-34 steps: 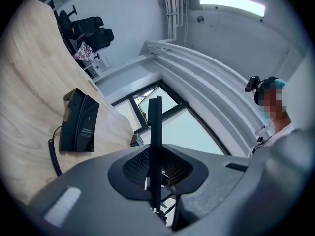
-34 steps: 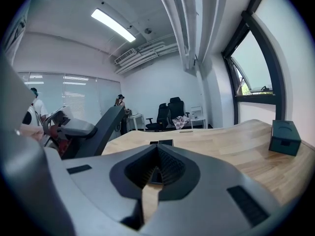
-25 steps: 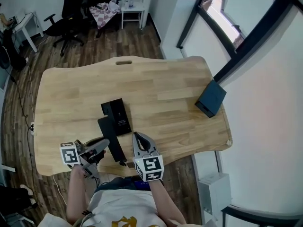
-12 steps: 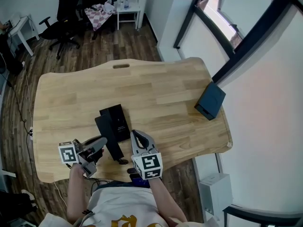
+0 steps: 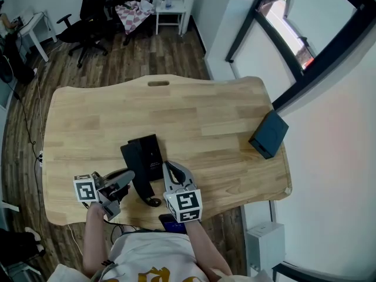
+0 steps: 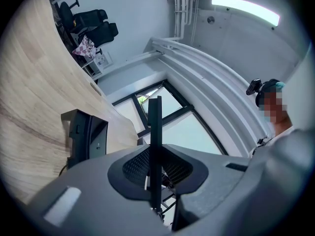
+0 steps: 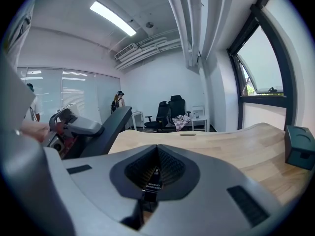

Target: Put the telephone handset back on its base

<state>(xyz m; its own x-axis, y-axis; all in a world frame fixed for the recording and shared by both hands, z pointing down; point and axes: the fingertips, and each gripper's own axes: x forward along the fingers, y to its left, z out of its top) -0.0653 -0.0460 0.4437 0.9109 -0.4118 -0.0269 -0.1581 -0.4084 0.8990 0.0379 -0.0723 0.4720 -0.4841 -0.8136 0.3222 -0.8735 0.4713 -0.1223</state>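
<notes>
Nearest, at near edge of table (image 5: pixel 205 107): L gripper (image 5: pixel 124 180) clamped on telephone handset (image 5: pixel 141 181), gripping it from the left at approx. mid-length. Seen edge-on in left gripper view as a thin black bar (image 6: pixel 155 141) pinched between the pads. Raised at a slant (per right gripper view), near end towards the person, far end towards the base (image 5: pixel 153 151).

Just right of handset, not touching it: R gripper (image 5: pixel 171 172). Jaws pressed together, nothing between them.

Next out: base, black, flat on the tabletop, approx. centre-left. Overlapped at its left side by handset's far end in head view; contact betw. the two not determinable. Not seated in the cradle.

Further out, at table's right edge: dark box (image 5: pixel 269 135), well apart from base and both grippers.

Beyond table: wood floor (image 5: pixel 176 54), then black office chairs (image 5: pixel 88 13) at far wall.
</notes>
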